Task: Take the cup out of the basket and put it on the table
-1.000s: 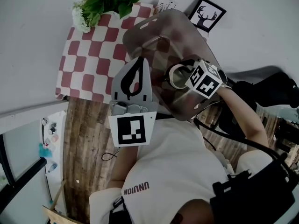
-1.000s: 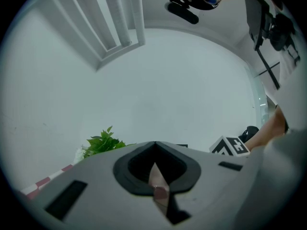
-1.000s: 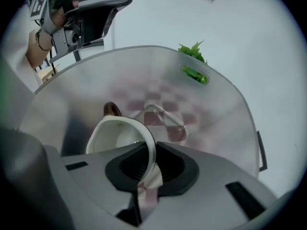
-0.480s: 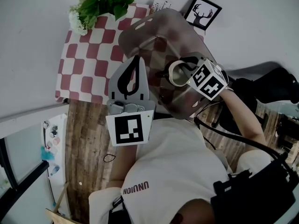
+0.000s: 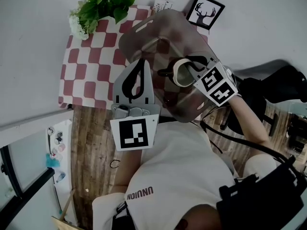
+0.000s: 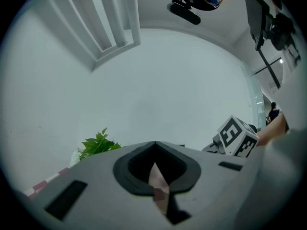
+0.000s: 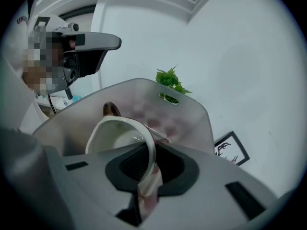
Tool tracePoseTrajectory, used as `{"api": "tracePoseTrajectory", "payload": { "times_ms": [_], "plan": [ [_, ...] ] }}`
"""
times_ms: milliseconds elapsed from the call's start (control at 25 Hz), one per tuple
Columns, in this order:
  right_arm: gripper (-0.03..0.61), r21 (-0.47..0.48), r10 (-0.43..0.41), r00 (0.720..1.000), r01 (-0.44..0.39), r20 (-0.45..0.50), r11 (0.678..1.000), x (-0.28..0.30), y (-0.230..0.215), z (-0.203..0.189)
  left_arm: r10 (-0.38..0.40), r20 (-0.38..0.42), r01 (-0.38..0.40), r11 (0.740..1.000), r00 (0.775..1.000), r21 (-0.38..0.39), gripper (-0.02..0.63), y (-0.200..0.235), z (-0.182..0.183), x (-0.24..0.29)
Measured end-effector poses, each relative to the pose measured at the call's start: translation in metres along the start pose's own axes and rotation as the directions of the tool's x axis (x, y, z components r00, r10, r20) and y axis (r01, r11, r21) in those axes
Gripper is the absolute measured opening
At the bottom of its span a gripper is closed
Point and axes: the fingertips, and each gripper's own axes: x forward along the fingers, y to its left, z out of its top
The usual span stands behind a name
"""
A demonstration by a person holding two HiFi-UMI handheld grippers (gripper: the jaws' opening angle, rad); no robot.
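A: White glazed ceramic, the cup (image 7: 120, 133). Position?

B: Within the translucent grey basket (image 5: 158, 28), toward its right side. It is tipped so the mouth faces sideways rather than up. Whether the cup's body touches the basket floor cannot be told from either view.

A: Grip on it?

B: The right gripper (image 5: 192, 70) pinches the rim. In the right gripper view the thin cup wall runs straight down between the two jaws, one jaw on the mouth side and one on the outer side.

A: The other tool?

B: The left gripper (image 5: 140, 63) has its jaws pressed together, tips meeting in a point. In the head view those tips sit just beside the basket's left wall. Contact with the wall is not resolvable.

A: Surroundings, working outward?

B: The basket lies over a red-and-white checked cloth (image 5: 91, 66), which covers the far end of a wooden table (image 5: 93, 143). A green leafy plant (image 5: 100, 4) stands at the cloth's far left corner. A framed deer picture (image 5: 205, 12) sits past the basket's far right edge, near the white wall.
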Motion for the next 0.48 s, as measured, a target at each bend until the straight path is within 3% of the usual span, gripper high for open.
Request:
{"api": "tracePoseTrajectory", "payload": {
  "times_ms": [480],
  "plan": [
    [0.051,0.086,-0.1,0.99,0.092,0.098,0.992,-0.032,-0.014,0.017,-0.036,-0.003,0.036,0.999,0.999,0.007,0.011,-0.013,0.001,0.006]
  ]
}}
